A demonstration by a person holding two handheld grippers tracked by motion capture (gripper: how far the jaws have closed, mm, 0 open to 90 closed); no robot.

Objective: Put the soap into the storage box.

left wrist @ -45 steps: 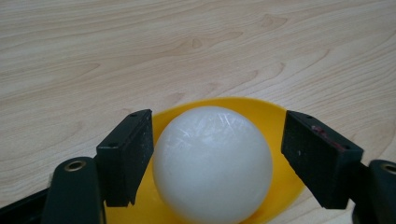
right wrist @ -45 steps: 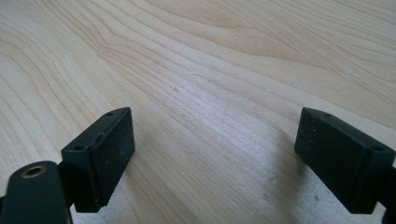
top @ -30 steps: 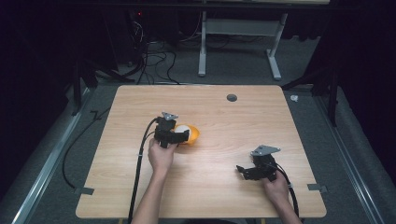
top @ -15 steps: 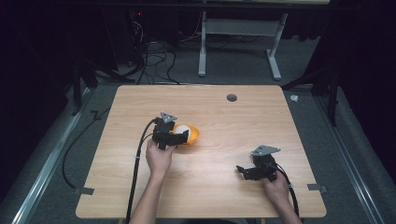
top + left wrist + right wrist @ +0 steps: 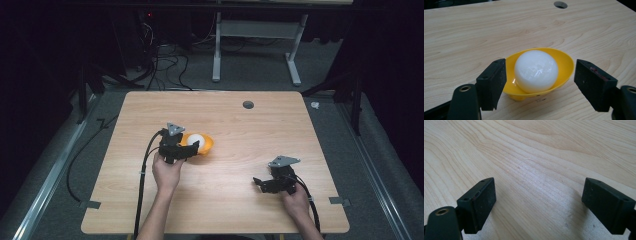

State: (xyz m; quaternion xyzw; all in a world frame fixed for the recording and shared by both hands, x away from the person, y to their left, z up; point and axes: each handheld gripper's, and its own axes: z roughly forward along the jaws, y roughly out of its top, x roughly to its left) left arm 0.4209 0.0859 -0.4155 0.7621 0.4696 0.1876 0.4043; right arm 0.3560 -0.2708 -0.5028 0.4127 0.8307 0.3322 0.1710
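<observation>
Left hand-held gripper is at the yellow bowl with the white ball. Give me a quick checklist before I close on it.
1. Left hand-held gripper open: ok.
2. Yellow bowl between its jaws: ok.
3. Jaws touching the bowl rim: left jaw close against it, right apart; contact cannot tell.
4. White ball seated in the bowl: ok.
5. Right hand-held gripper open, away from the bowl: ok.
6. Table bare around the bowl: ok.

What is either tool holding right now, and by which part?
Nothing is held. The left tool stands open, its jaws either side of the yellow bowl with the white ball, neither visibly clamping the rim. The right tool is open over bare table.
</observation>
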